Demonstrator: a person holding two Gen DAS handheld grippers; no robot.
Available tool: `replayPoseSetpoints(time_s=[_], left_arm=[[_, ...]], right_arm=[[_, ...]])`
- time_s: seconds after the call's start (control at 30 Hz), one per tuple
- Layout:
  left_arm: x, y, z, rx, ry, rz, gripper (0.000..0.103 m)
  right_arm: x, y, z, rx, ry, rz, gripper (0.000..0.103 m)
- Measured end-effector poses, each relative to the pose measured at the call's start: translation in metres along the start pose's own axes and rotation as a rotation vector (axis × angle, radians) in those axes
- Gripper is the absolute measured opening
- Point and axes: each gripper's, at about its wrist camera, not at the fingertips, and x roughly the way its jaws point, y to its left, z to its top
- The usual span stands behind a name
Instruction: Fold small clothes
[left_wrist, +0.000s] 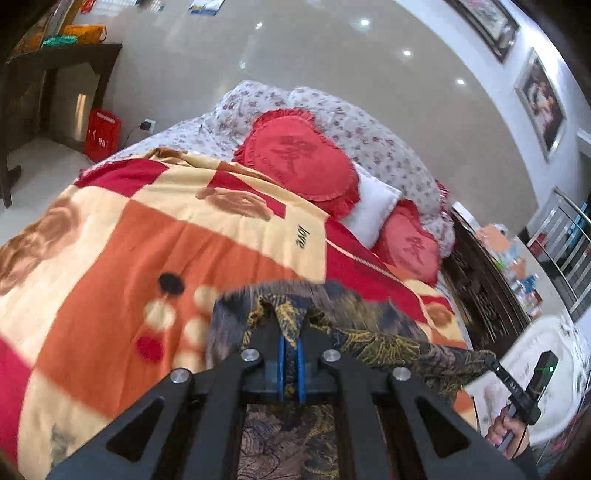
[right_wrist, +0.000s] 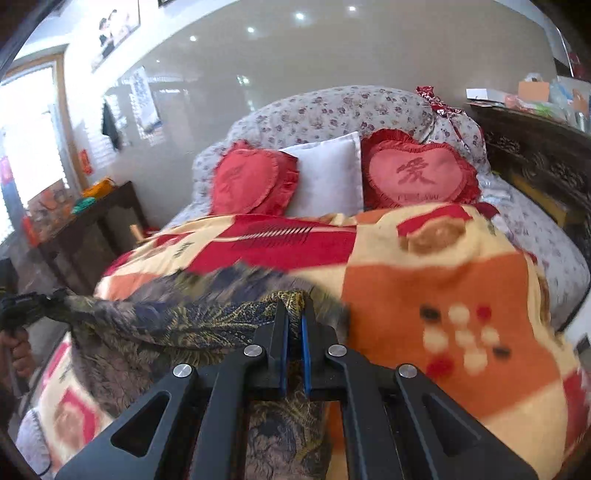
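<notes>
A small dark garment (left_wrist: 388, 336) with a navy and gold leaf print is held stretched above the bed. My left gripper (left_wrist: 290, 332) is shut on one end of it. My right gripper (right_wrist: 294, 314) is shut on the other end of the garment (right_wrist: 192, 317). The cloth spans between the two grippers and hangs down below them. The right gripper also shows at the lower right of the left wrist view (left_wrist: 493, 363), and the left gripper at the left edge of the right wrist view (right_wrist: 40, 302). The cloth is motion-blurred.
The bed is covered by an orange, red and cream blanket (left_wrist: 147, 251). Two red heart cushions (right_wrist: 417, 173) and a white pillow (right_wrist: 328, 173) lie at its head. A dark carved sideboard (right_wrist: 535, 155) stands to the right, a dark table (right_wrist: 92, 229) to the left.
</notes>
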Motion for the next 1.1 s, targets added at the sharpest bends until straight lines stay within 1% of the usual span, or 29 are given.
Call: replayPoseSetpoints(time_s=[0.07, 0.1, 0.13, 0.17, 0.2, 0.23, 0.27, 0.3, 0.33, 0.37, 0.4, 0.43, 0.5, 0.53, 0.57, 0.6, 0.63, 0.67, 0.7, 0.73, 0.77, 0.8, 0.83, 0.9, 0.93, 0.97, 1.0, 1.07, 1.1], left_arm=[[0.034, 0.002, 0.008, 0.026, 0.022, 0.059, 0.005], [0.047, 0.004, 0.008, 0.039, 0.045, 0.076, 0.006], [0.065, 0.005, 0.007, 0.064, 0.079, 0.112, 0.006], [0.075, 0.006, 0.006, 0.076, 0.098, 0.143, 0.008], [0.087, 0.009, 0.006, 0.08, 0.114, 0.173, 0.012], [0.091, 0.011, 0.005, 0.078, 0.12, 0.182, 0.017], [0.094, 0.013, 0.006, 0.073, 0.122, 0.193, 0.032], [0.096, 0.015, 0.009, 0.068, 0.119, 0.2, 0.053], [0.094, 0.018, 0.012, 0.065, 0.11, 0.208, 0.061], [0.089, 0.02, 0.016, 0.066, 0.088, 0.215, 0.065], [0.084, 0.022, 0.019, 0.067, 0.072, 0.216, 0.065], [0.078, 0.025, 0.023, 0.066, 0.053, 0.221, 0.065], [0.064, 0.026, 0.025, 0.087, 0.014, 0.261, 0.065], [0.058, 0.023, 0.023, 0.111, -0.004, 0.266, 0.064], [0.052, 0.017, 0.017, 0.142, -0.025, 0.253, 0.063], [0.048, 0.01, 0.012, 0.163, -0.031, 0.235, 0.059], [0.048, 0.003, 0.005, 0.184, -0.026, 0.206, 0.052], [0.053, -0.009, -0.007, 0.22, 0.0, 0.164, 0.03], [0.06, -0.02, -0.014, 0.249, 0.025, 0.15, 0.014], [0.069, -0.032, -0.026, 0.29, 0.059, 0.134, 0.012], [0.081, -0.047, -0.041, 0.352, 0.102, 0.116, 0.01], [0.09, -0.056, -0.05, 0.391, 0.129, 0.116, 0.008], [0.1, -0.064, -0.061, 0.427, 0.16, 0.118, 0.008], [0.117, -0.073, -0.076, 0.459, 0.215, 0.128, 0.008], [0.124, -0.073, -0.08, 0.465, 0.233, 0.146, 0.008], [0.13, -0.071, -0.081, 0.466, 0.246, 0.157, 0.008], [0.136, -0.069, -0.077, 0.457, 0.251, 0.179, 0.008], [0.14, -0.061, -0.055, 0.41, 0.229, 0.228, 0.008], [0.14, -0.056, -0.038, 0.378, 0.206, 0.241, 0.008]], right_arm=[[0.027, -0.005, 0.007, 0.018, 0.035, -0.008, 0.0], [0.042, -0.009, 0.011, 0.036, 0.053, -0.015, 0.0], [0.051, -0.012, 0.011, 0.05, 0.063, -0.019, 0.0], [0.058, -0.014, 0.011, 0.069, 0.076, -0.007, 0.0], [0.067, -0.019, 0.011, 0.108, 0.096, 0.035, 0.0], [0.07, -0.021, 0.011, 0.13, 0.102, 0.049, 0.0], [0.073, -0.024, 0.011, 0.154, 0.105, 0.057, 0.0], [0.074, -0.027, 0.012, 0.18, 0.108, 0.073, 0.0], [0.076, -0.03, 0.011, 0.213, 0.116, 0.102, 0.0], [0.076, -0.033, 0.012, 0.239, 0.121, 0.132, 0.0], [0.072, -0.037, 0.013, 0.26, 0.118, 0.153, 0.0], [0.068, -0.038, 0.013, 0.264, 0.108, 0.148, 0.0], [0.054, -0.041, 0.013, 0.261, 0.07, 0.139, 0.0], [0.049, -0.041, 0.013, 0.25, 0.06, 0.112, 0.0], [0.043, -0.037, 0.012, 0.228, 0.045, 0.077, 0.0], [0.04, -0.031, 0.012, 0.198, 0.03, 0.073, 0.0], [0.041, -0.024, 0.011, 0.172, 0.027, 0.08, 0.0], [0.044, -0.009, 0.008, 0.123, 0.046, 0.111, 0.0], [0.05, 0.004, 0.006, 0.08, 0.076, 0.137, 0.0], [0.059, 0.025, 0.002, 0.014, 0.117, 0.166, 0.0], [0.07, 0.047, -0.004, -0.058, 0.161, 0.187, 0.0], [0.083, 0.068, -0.01, -0.138, 0.221, 0.192, 0.0], [0.094, 0.083, -0.016, -0.195, 0.268, 0.174, 0.0], [0.127, 0.115, -0.035, -0.329, 0.415, 0.126, 0.0], [0.137, 0.122, -0.04, -0.365, 0.451, 0.09, 0.0], [0.146, 0.128, -0.042, -0.388, 0.461, 0.055, 0.0], [0.151, 0.13, -0.035, -0.364, 0.436, 0.059, 0.0], [0.155, 0.125, -0.017, -0.284, 0.412, 0.094, 0.0], [0.154, 0.121, -0.003, -0.233, 0.378, 0.1, 0.0]])
